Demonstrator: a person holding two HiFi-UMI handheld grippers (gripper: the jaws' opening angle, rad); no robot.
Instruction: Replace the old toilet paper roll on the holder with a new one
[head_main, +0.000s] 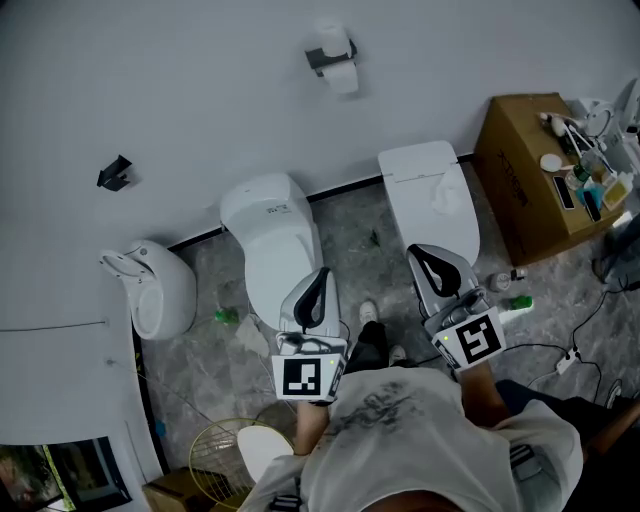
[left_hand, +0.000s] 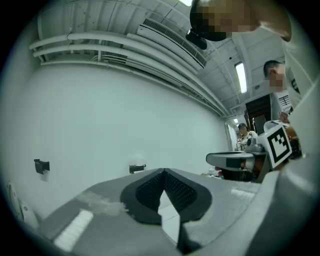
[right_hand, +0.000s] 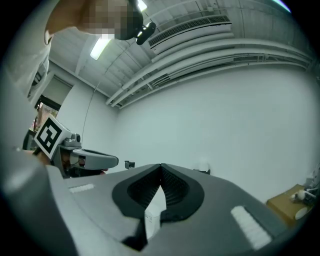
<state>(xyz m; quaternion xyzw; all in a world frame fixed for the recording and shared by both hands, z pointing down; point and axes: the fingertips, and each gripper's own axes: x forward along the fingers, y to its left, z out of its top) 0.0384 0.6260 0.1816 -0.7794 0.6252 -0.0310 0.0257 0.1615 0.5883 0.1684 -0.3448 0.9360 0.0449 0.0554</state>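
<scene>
The left tool (head_main: 319, 283) and the right tool (head_main: 424, 262) are both closed, tip against tip, and grip nothing. In each gripper view the ribbed black pads meet at the front. Only pale background shows through the slot beneath them.

The white toilet paper roll (head_main: 343, 76) sits on the black wall-mounted holder (head_main: 322, 56), high on the plain white wall (head_main: 200, 90). It is well apart from both tools. The left-hand white ceramic toilet (head_main: 270, 235) and the right-hand white ceramic toilet (head_main: 430, 195) stand on the floor between the person and that wall.

Governing relation:
- The holder lies ahead of both tools and above them.
- In the left gripper view, the holder (left_hand: 136, 169) appears just left of the closed tips (left_hand: 164, 172).
- In the right gripper view, the holder (right_hand: 205, 171) appears to the right of the closed tips (right_hand: 161, 167).
- The two tool axes therefore converge, and the holder lies between them.
- In the head view the left tool sits almost directly below the holder, so it is judged the nearer. The right tool would have to travel across as well as forward.

The direction of the roll's long axis cannot be read at this range. No spare roll can be identified in any view. Either tool is judged to need opening before it can take the roll.
</scene>
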